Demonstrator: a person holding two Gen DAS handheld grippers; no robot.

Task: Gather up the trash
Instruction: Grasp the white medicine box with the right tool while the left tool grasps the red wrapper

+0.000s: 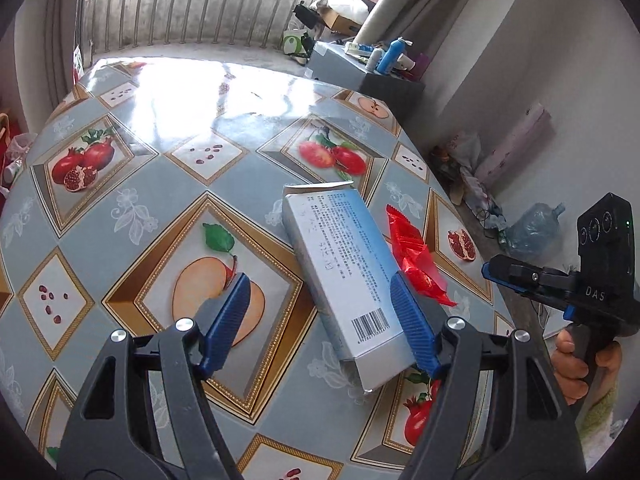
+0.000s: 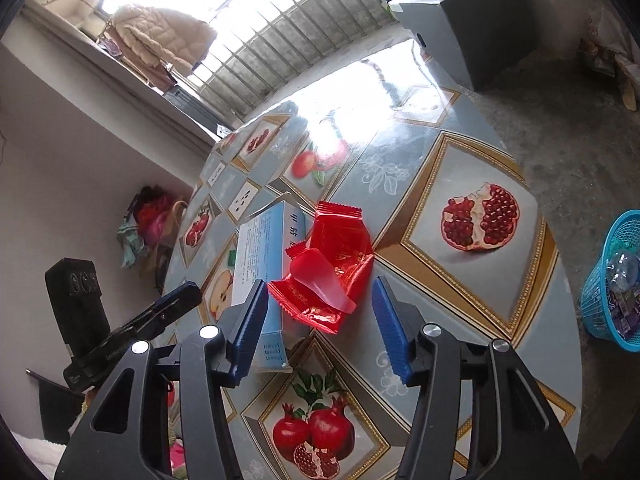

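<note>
A bare concrete-floored room with a barred window lies behind a round table (image 1: 120,216) covered in a glossy fruit-print oilcloth. Off the table's edge, down on the floor in the right wrist view, stands a turquoise mesh wastebasket (image 2: 612,280) already holding a crushed bottle and wrappers; that is presumably where the trash must go, and it sits well apart from the pieces on the table.

Two pieces of trash lie side by side near the table's edge: a flattened pale blue cardboard carton (image 1: 344,276) with its end flaps open, and a crumpled red foil wrapper (image 2: 332,272) touching the carton's long side, with a small red plastic scoop (image 2: 320,280) resting on top of it.

The left gripper (image 1: 320,320) hovers over the carton's barcode end with its jaws wide; one blue pad sits at the carton's edge, the other well clear over the printed peach, gripping nothing. The right gripper (image 2: 320,320) has its jaws at a middling gap, straddling the near end of the wrapper without pressing it.

The risks look plain. The two grippers are close together and could knock into each other. The empty carton may crush or skid on the slick cloth if only one pad meets it. The loose scoop could slide off the wrapper when it is lifted, and the thin foil could slip out of the pads.
</note>
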